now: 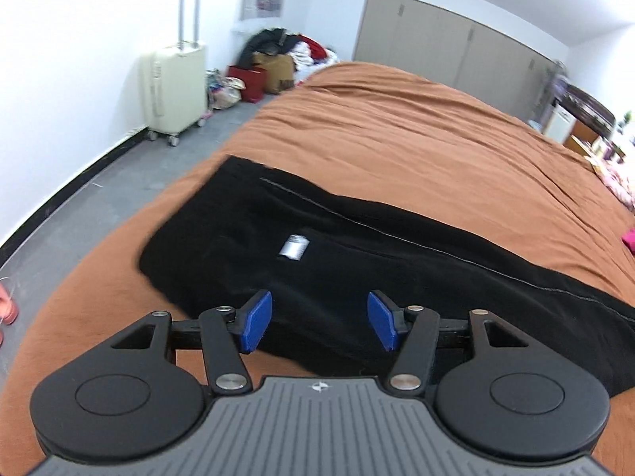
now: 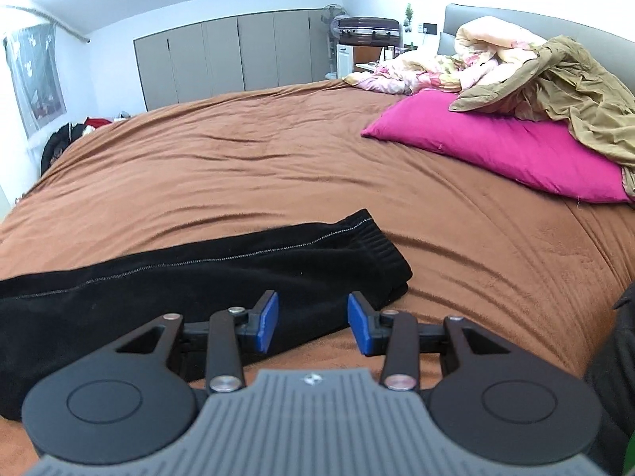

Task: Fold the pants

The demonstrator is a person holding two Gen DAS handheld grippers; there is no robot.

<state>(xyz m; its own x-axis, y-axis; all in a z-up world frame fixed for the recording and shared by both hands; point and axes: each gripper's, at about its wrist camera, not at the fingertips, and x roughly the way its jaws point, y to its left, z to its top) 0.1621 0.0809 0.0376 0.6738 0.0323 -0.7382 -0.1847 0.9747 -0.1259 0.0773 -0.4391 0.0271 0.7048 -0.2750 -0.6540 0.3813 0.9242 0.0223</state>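
Pants flat on bed, both tools open above them

Pants (image 1: 357, 269), black, lie stretched in a long band across the near side of the bed (image 1: 416, 139), on the brown cover. They look laid leg over leg, a pale stitched seam running down their length. A small white label (image 1: 293, 246) shows on the cloth in the left wrist view, blurred. The pants' ribbed end with a gathered band (image 2: 369, 238) shows in the right wrist view, toward the headboard side of the bed.

Left tool (image 1: 320, 321): blue pads set wide apart, nothing between them. It hangs over the near edge of the pants. Whether the pads touch the cloth cannot be told.

Right tool (image 2: 312, 323): blue pads apart, a somewhat narrower gap, nothing held. It sits over the near edge of the pants just short of the ribbed end, its right pad over bare brown cover.

Around the bed:
- magenta pillow (image 2: 508, 150) at the head end, well apart from the pants
- olive jacket (image 2: 575, 91) draped over the pillow, floral quilt (image 2: 456, 59) bunched behind it
- cream suitcase (image 1: 174, 87) on the grey floor beyond the bed's foot end, against the white wall
- heap of clothes and bags (image 1: 278, 59) next to the suitcase
- grey wardrobe doors (image 2: 238, 51) along the far wall past the bed
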